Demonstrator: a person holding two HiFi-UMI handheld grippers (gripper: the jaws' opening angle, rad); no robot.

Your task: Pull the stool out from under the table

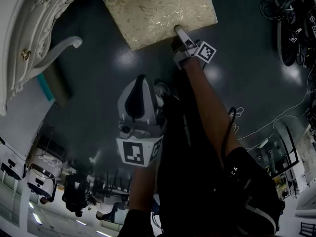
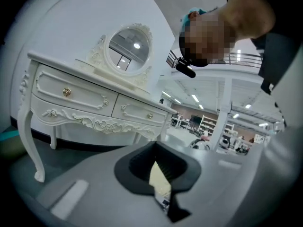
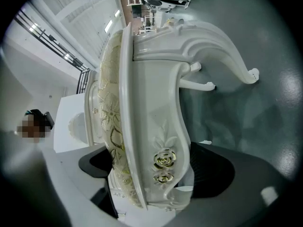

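Dark floor (image 1: 94, 90), stool (image 3: 151, 98) within right claw (image 3: 152, 174)

No word, number or brand name can be read in any of the views. The only printed signs are black-and-white square patterns. One is on the marker cube (image 1: 134, 152) of the left gripper (image 1: 142, 80), and one is on the marker cube (image 1: 206, 51) of the right gripper (image 1: 178, 32). They are made of blocks only, without letters. In the left gripper view the far shelves (image 2: 203, 124) are too blurred to show any writing.
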